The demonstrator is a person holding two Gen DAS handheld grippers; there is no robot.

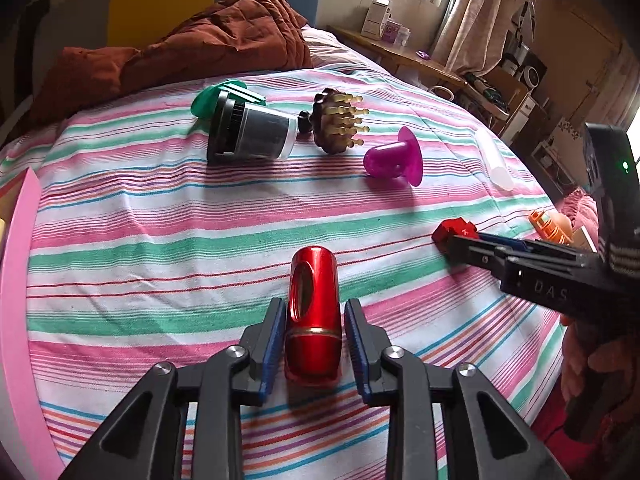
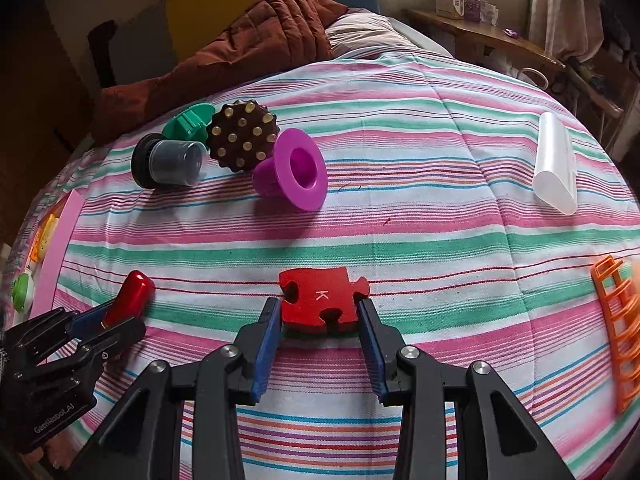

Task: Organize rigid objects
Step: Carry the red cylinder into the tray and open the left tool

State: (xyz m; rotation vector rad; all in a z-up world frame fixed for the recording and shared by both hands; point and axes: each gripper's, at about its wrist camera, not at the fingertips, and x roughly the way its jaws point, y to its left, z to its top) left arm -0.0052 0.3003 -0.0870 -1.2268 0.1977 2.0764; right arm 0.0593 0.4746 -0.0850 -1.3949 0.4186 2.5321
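Left tongs (image 1: 313,334) released, straddling red metal cylinder (image 1: 314,316) on striped bedsheet (image 1: 160,220); could roll. Right tongs (image 2: 318,334) grasping red puzzle piece (image 2: 322,300) by edges; may slip.

The red cylinder (image 1: 313,316) is seen as glossy lacquered metal with a thin gold band. The puzzle piece (image 2: 322,300) looks matt red, with a smooth face and a printed letter K. The bed sheet (image 1: 160,232) is woven striped cloth, slightly wrinkled. The purple cup (image 2: 294,170) is smooth plastic with a soft shine. The massage brush (image 2: 241,136) appears as dark polished wood with pale pegs. The orange rack (image 2: 616,332) and the green piece (image 2: 188,122) are shown as plastic. The quilt (image 1: 200,40) is matt stitched brown cloth.
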